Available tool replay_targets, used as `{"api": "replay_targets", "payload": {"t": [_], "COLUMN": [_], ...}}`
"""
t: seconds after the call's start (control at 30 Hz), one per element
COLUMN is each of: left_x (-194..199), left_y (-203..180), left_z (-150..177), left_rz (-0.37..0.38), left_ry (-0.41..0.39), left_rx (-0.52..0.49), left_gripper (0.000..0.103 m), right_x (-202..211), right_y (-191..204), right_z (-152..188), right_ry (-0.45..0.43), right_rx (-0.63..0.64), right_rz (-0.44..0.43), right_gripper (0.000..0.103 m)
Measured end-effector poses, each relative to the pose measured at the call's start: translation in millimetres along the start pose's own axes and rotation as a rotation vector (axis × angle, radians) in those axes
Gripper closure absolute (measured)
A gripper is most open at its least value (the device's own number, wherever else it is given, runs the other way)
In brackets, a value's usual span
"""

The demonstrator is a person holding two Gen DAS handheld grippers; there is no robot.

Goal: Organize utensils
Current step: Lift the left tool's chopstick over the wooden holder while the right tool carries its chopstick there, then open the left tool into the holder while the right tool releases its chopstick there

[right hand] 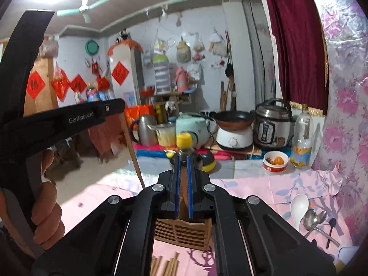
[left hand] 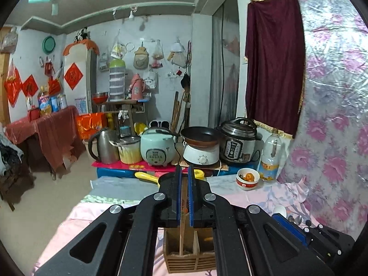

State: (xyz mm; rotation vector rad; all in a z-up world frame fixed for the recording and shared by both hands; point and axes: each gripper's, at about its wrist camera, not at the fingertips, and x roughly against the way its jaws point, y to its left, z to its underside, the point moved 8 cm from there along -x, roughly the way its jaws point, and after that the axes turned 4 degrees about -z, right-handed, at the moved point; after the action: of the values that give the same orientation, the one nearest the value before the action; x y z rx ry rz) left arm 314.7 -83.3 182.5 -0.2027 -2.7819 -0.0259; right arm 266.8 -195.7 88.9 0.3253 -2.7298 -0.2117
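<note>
Bottom centre of left-wrist view: wooden utensil holder (left hand: 191,250) on pink floral sheet (left hand: 253,197), slatted, w/ compartments, just below left gripper (left hand: 184,172). Its blue pads nearly together, closed; whether they pinch the thin wooden chopstick (right hand: 134,154) seen at that gripper in right-wrist view, can't tell. Right gripper (right hand: 182,161) closed, empty, above holder. Lower right: white spoon (right hand: 298,207), metal spoons (right hand: 314,218). Bottom centre: more chopsticks (right hand: 164,265).
</note>
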Motion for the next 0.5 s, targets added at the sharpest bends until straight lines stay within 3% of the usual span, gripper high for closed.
{"api": "replay_targets", "payload": {"t": [0.27,0.33,0.4,0.43,0.47,0.5], "left_x": [-30,-36,-38,-37,-36,-30], "left_y": [5,8,16,23,30,39], "left_z": [24,39,53,59,63,69], "left_rz": [0.009,0.028,0.023,0.008,-0.013,-0.044], "left_ry": [0.021,0.074,0.116,0.126,0.123,0.112], "left_rx": [0.024,0.028,0.045,0.058,0.072,0.085], "left_gripper": [0.097,0.096,0.071,0.040,0.027,0.025], "right_x": [-26,-33,-33,-33,-30,-25], "right_y": [-11,-11,-13,-14,-12,-11], "right_z": [14,20,22,22,21,18], "right_ry": [0.070,0.107,0.108,0.110,0.104,0.089], "right_rx": [-0.013,-0.009,-0.035,-0.047,-0.053,-0.053], "right_rz": [0.004,-0.002,0.012,0.010,0.002,0.002], "right_gripper": [0.096,0.093,0.086,0.083,0.082,0.080]}}
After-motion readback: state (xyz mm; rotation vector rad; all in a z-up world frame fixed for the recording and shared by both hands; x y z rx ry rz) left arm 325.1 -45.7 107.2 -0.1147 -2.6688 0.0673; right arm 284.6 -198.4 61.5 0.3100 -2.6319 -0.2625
